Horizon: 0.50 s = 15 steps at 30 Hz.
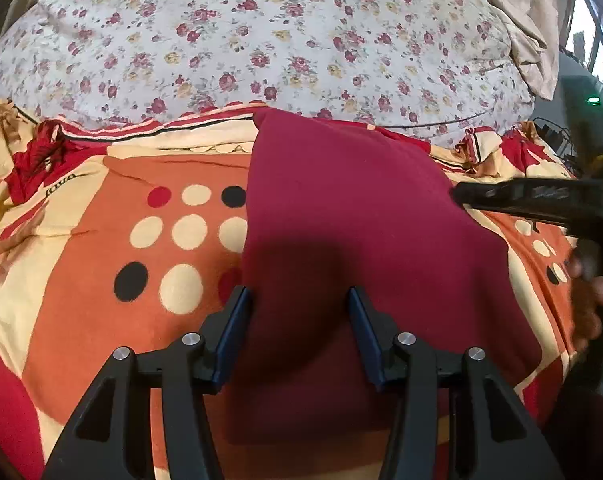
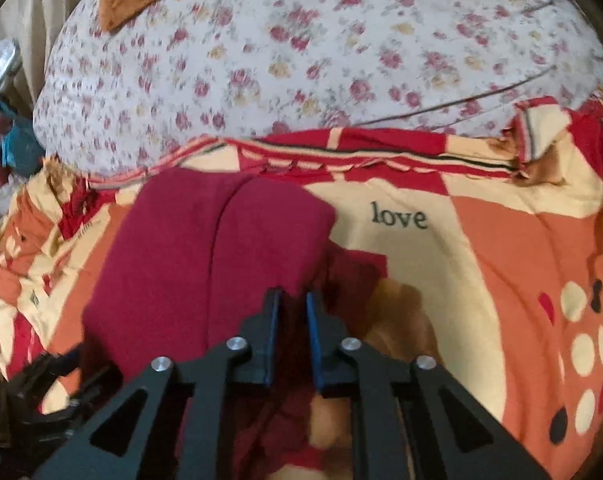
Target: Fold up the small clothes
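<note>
A maroon cloth (image 1: 353,216) lies folded lengthwise on the patterned bedspread (image 1: 101,248). My left gripper (image 1: 299,300) hovers over its near end, open, with the blue pads (image 1: 233,332) wide apart and fabric below them, not pinched. My right gripper (image 2: 293,298) comes in at the cloth's right edge; in the left wrist view its tip (image 1: 461,194) rests on that edge. Its jaws stand almost together, with the edge of the cloth's (image 2: 189,264) folded flap between the pads. A fold line runs down the cloth's middle in the right wrist view.
A floral quilt (image 1: 261,48) bulges behind the cloth. The bedspread (image 2: 501,264) carries the word "love" and dotted patches. A person's hand (image 1: 597,292) holds the right tool. The left gripper (image 2: 41,392) shows at the lower left of the right wrist view.
</note>
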### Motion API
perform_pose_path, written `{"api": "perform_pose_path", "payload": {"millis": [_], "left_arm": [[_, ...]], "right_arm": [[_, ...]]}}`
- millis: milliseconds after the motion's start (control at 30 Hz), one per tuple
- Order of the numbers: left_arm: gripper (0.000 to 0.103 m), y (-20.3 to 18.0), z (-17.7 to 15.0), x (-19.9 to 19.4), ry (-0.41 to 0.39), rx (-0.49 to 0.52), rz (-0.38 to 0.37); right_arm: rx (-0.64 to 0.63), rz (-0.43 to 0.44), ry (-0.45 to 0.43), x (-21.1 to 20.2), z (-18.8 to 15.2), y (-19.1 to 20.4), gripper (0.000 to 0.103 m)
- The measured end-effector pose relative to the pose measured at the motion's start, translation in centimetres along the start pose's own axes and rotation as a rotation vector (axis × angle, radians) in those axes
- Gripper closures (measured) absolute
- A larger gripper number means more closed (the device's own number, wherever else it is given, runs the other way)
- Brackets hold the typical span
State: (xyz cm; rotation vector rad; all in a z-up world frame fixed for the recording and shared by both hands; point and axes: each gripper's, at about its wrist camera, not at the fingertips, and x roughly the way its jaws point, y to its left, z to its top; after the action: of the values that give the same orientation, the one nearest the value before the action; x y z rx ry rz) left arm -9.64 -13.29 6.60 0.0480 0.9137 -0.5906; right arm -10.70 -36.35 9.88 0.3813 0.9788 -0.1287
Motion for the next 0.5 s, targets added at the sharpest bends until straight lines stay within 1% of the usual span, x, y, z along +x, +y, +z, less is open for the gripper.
{"api": "perform_pose_path", "payload": {"millis": [33, 67, 100, 167, 233, 333, 367, 400, 433, 467, 500], "left_arm": [[0.074, 0.0, 0.0, 0.0, 0.001, -0.001, 0.001], [0.074, 0.0, 0.0, 0.0, 0.001, -0.001, 0.002], [0.074, -0.1, 0.0, 0.0, -0.001, 0.001, 0.005], [0.074, 0.0, 0.0, -0.1, -0.003, 0.003, 0.005], [0.074, 0.0, 0.0, -0.1, -0.004, 0.003, 0.005], [0.074, 0.0, -0.1, -0.2, -0.010, 0.003, 0.011], [0.074, -0.1, -0.2, -0.2, -0.012, 0.005, 0.014], [0.074, -0.1, -0.2, -0.3, -0.013, 0.007, 0.017], [0.074, -0.1, -0.2, -0.4, -0.013, 0.009, 0.016], [0.074, -0.1, -0.3, -0.6, -0.013, 0.009, 0.015], [0.074, 0.0, -0.4, -0.9, -0.015, 0.008, 0.009]], "right_arm": [[0.014, 0.030, -0.004, -0.7, -0.2, 0.0, 0.065], [0.023, 0.068, -0.004, -1.4, -0.5, 0.2, 0.054], [0.023, 0.108, 0.003, -1.9, -0.9, 0.6, 0.052], [0.009, 0.135, 0.027, -2.3, -1.9, 1.3, 0.051], [-0.007, 0.135, 0.052, -2.5, -3.2, 2.0, 0.051], [0.019, 0.168, 0.085, -1.8, -4.5, 2.3, 0.050], [0.030, 0.163, 0.089, -1.4, -4.7, 2.4, 0.049], [0.013, 0.153, 0.075, -1.2, -4.9, 2.7, 0.049], [-0.017, 0.136, 0.057, -1.3, -5.0, 3.0, 0.053], [-0.063, 0.092, 0.042, -1.5, -5.2, 3.3, 0.074], [-0.085, 0.069, 0.043, -1.6, -5.3, 3.3, 0.086]]}}
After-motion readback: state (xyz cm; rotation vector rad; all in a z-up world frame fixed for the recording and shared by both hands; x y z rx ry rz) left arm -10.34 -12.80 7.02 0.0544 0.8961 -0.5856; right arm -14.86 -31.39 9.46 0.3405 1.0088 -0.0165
